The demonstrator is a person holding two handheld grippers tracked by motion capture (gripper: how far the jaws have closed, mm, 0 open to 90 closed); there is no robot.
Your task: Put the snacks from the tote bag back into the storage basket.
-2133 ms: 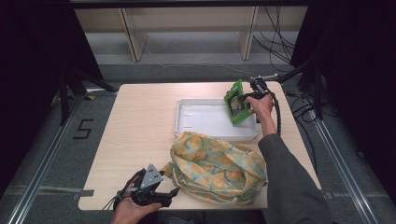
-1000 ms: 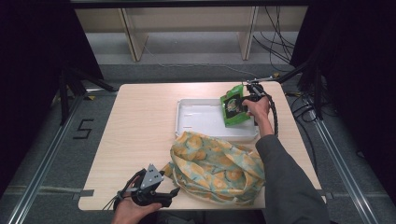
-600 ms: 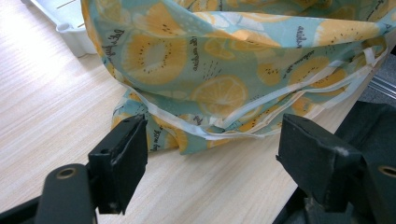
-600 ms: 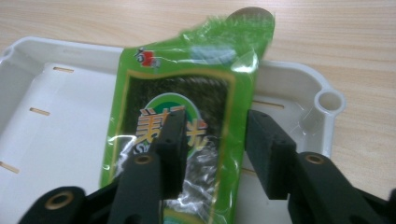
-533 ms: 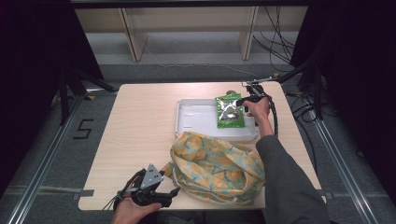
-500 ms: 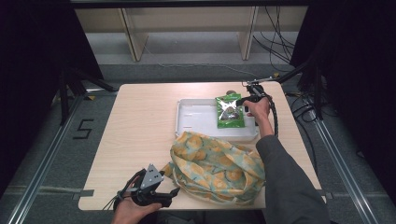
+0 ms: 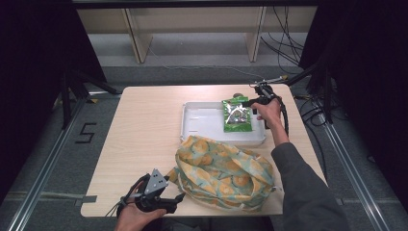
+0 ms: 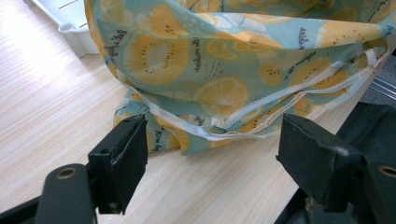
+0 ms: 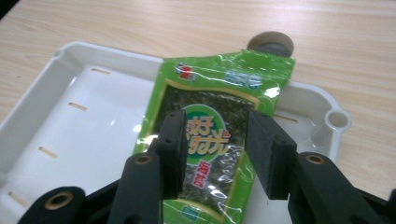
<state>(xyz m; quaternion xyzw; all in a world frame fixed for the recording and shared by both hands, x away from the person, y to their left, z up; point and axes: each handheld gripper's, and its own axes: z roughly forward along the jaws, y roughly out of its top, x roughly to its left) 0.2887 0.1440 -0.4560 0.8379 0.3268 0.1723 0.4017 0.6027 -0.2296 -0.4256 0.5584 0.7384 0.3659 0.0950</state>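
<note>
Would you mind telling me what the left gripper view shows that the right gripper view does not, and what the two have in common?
The left gripper view alone shows the lemon-print cloth bag lying on the table, with the left tongs open just short of its hem. The right gripper view alone shows the green snack packet lying in the tray, the right tongs open above it, and a small round brown thing behind the tray. Both show the white tray and the wooden table.
</note>
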